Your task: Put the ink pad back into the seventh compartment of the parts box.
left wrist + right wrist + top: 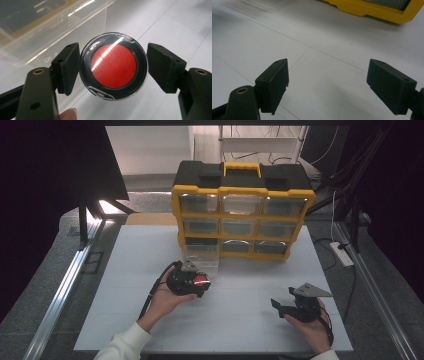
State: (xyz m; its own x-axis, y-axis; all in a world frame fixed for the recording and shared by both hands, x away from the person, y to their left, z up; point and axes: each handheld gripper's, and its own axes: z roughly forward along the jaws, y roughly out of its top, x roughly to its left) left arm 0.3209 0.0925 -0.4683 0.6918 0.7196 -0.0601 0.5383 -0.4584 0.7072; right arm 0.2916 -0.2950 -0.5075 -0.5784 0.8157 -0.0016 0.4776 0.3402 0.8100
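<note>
Disc [113, 66], round, red centre in a black ring under clear plastic, pinched edge-on between both pads of the left gripper [113, 67], held above the white table [240, 320]. Clear drawer [50, 27] sits just behind it, probably pulled from the yellow organizer [242, 215]. Right gripper [327, 87] well apart, jaws wide, nothing between them.

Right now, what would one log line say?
left gripper: shut on red round case | right gripper: open, idle | clear drawer: out on table
</note>
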